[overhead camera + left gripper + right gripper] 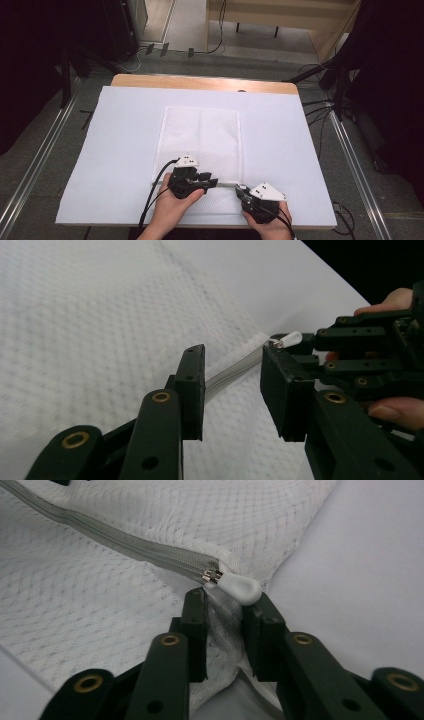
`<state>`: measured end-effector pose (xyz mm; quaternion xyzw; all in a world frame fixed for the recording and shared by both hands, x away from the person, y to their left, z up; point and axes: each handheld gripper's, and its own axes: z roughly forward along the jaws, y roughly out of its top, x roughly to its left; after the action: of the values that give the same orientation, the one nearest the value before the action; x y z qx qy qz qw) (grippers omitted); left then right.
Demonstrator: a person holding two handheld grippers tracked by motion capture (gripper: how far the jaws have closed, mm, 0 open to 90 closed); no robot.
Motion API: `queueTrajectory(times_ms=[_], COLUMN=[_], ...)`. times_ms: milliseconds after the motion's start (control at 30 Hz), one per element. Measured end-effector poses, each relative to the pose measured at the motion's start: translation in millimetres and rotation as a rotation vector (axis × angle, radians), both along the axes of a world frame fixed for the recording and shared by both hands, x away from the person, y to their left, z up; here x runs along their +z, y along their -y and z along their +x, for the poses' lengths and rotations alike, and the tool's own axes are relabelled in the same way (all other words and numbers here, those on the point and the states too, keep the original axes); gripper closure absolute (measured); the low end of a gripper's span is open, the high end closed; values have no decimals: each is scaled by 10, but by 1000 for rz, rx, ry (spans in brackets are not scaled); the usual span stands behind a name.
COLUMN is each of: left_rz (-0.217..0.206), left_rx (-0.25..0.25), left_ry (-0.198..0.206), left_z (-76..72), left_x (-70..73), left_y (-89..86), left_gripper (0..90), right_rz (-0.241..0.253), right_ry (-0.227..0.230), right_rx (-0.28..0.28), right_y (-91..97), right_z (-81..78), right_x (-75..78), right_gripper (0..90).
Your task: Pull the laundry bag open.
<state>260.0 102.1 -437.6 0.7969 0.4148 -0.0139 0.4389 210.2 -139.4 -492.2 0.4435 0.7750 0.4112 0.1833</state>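
We pinch the white mesh zip-up laundry bag (200, 137), flat at desk centre, in our right gripper (225, 611) at five o'clock, anchoring its white-tabbed zipper pull (235, 587) while our left gripper (232, 382), jaws apart, straddles the zipper.

High view: even overhead light, white table cover (125, 150) bright, no hard glare; room edges black, picture soft and low-res. My left gripper view: own jaws blurred up close, mesh bag (100, 315) soft at top left, corner beyond table black. My right gripper view: zipper pull (235, 586) sharp, faint sheen; mesh near bottom defocused, soft shadow under jaws.
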Motion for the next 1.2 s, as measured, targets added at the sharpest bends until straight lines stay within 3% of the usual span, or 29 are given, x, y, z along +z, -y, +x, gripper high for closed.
queueTrajectory(times_ms=[67, 233, 500, 667, 833, 1100, 1200], left_rz=[-3, -11, -7, -56, -33, -35, -27], left_rx=[-8, -22, 19, 35, 32, -1, -5], left_ry=[-5, -11, -45, -95, -85, -93, -100], left_z=[-5, -29, 42, 108, 101, 100, 104], left_x=[3, 11, 48, 35, 36, 21, 8], left_y=[78, 250, 484, 478, 458, 464, 481], left_gripper=[629, 614, 591, 595, 669, 767, 765], right_rz=[19, 32, 32, 45, 45, 53, 31], right_ry=[-12, -3, 88, 131, 133, 122, 119], right_rx=[11, 21, 32, 38, 34, 35, 35], right_y=[14, -2, -44, -28, -22, -24, -32], right_z=[8, -13, -81, -117, -117, -119, -118], right_x=[2, 10, 97, 166, 167, 152, 138], right_gripper=[846, 864, 868, 872, 872, 863, 867])
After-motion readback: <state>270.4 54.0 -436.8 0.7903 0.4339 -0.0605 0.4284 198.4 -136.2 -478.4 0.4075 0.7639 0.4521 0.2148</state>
